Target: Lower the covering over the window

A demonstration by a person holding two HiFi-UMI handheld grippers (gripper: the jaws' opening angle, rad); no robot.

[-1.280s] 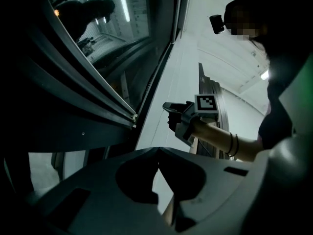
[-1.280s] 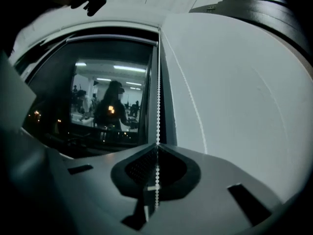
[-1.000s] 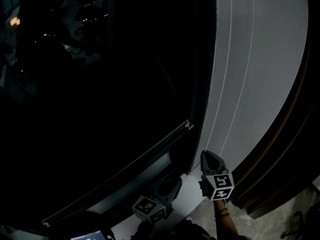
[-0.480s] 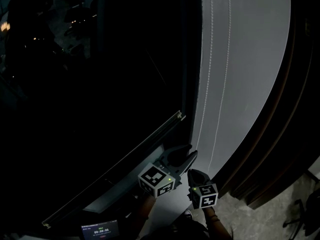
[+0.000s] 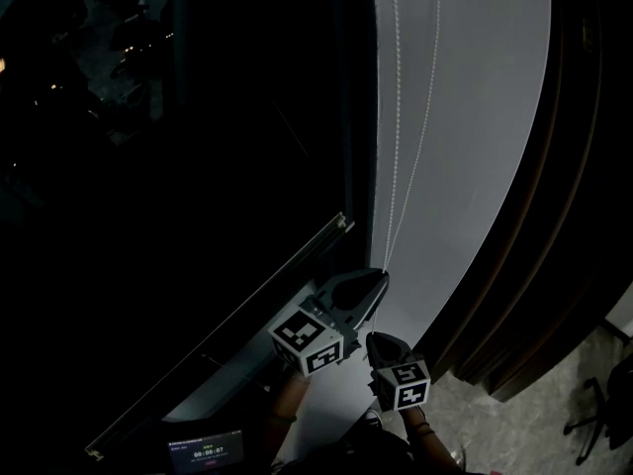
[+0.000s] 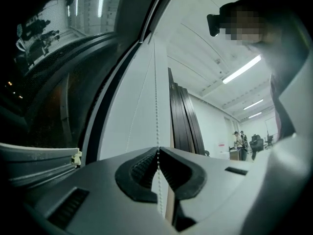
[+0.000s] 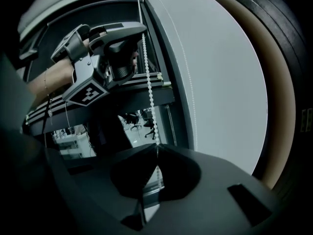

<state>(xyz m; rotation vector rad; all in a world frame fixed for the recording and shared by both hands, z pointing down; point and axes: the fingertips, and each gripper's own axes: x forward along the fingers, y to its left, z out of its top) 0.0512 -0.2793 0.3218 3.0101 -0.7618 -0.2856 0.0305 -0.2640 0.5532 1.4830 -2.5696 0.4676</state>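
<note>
- ok so both tongs are on the same bead chain [image 6: 156, 97], one above the other
- left gripper [image 5: 380, 280] is the upper one: its jaws are closing in, the tips already meet on the chain, and the chain runs straight down between them
- right gripper [image 5: 378, 338] sits just below it and a touch to the right, clenched, with the chain pinched at its tips. Look up along its jaws and the chain goes straight to the left gripper above
- above the left gripper the chain carries on as two strands, side by side against the white wall [image 5: 475, 117]
- the covering: what looks like its pale bottom rail [image 6: 34, 158], with a little end cap, sits just left of the left gripper, about level with it. Seen from the right gripper, it runs across behind the left one
- window [image 5: 198, 166] is all dark, off to the left of both tongs, with a few small lights showing in it
- dark panels [image 5: 569, 216] stand to the right of the right gripper, past the wall
- small screen [image 5: 203, 453] glows below and left of the left gripper
</note>
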